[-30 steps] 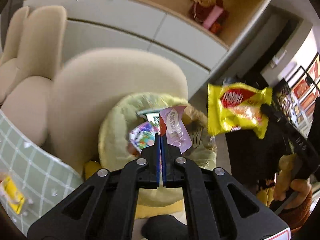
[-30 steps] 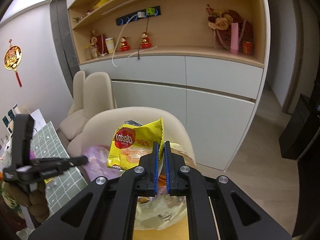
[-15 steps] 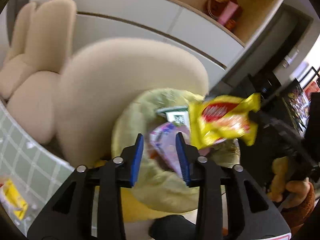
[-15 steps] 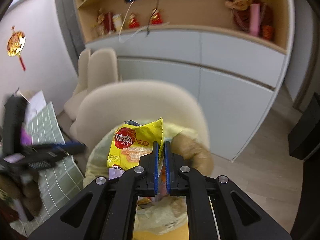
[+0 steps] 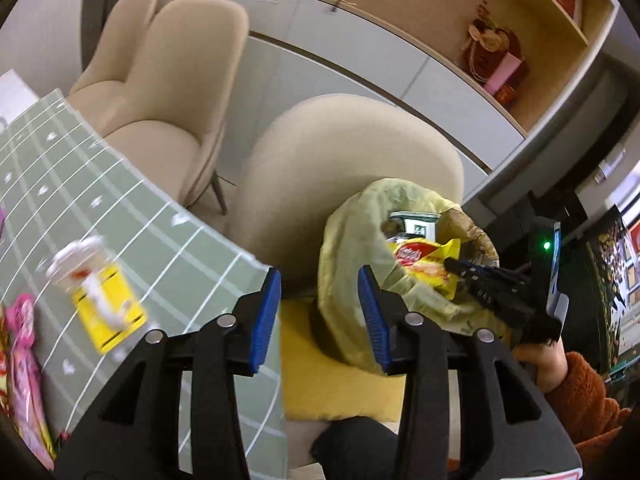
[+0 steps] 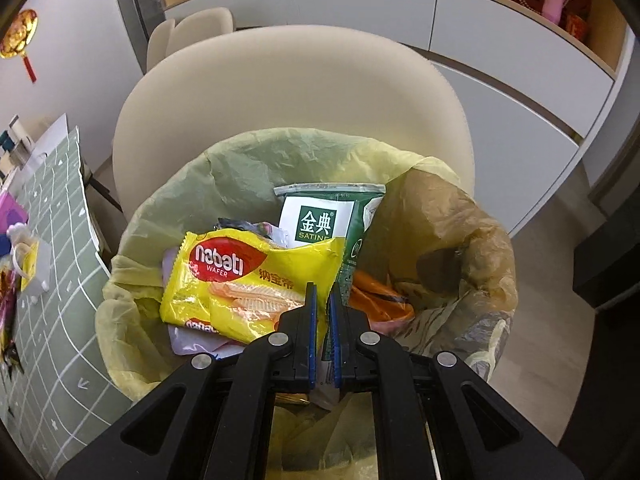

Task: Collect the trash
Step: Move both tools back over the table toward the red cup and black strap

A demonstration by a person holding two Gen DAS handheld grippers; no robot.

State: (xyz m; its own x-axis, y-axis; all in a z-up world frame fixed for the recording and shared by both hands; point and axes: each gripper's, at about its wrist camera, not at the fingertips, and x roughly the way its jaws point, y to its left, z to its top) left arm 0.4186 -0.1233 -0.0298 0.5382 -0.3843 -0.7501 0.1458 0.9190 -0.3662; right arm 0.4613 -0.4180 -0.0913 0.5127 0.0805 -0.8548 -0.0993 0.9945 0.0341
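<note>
The right hand-held gripper (image 6: pixel 323 300) was down over the bin lined with a thin yellow-green plastic bag (image 6: pixel 248 168), its jaws pinched together on the right edge of the crinkly yellow wafer wrapper (image 6: pixel 248 276). The wrapper hung inside the bag's mouth, above a green-and-white milk carton (image 6: pixel 320 220) and other scraps. Looked feather-light and limp, that wrapper, slick foil-type film that would slide out of a loose pinch, so the sealed edge seam it was held by seemed the right spot to grab. No fragility worries.

Meanwhile the left hand-held gripper (image 5: pixel 318 292) had just been opening, jaws apart, nothing between them, pointed at the gap between bin and the desk with the green grid-lined mat (image 5: pixel 120 200). More litter waited there: a small yellow-and-white packet (image 5: pixel 100 300) and a pink glossy wrapper (image 5: pixel 24 360), both blurred. Likely just as light; edges again looked the best hold.
</note>
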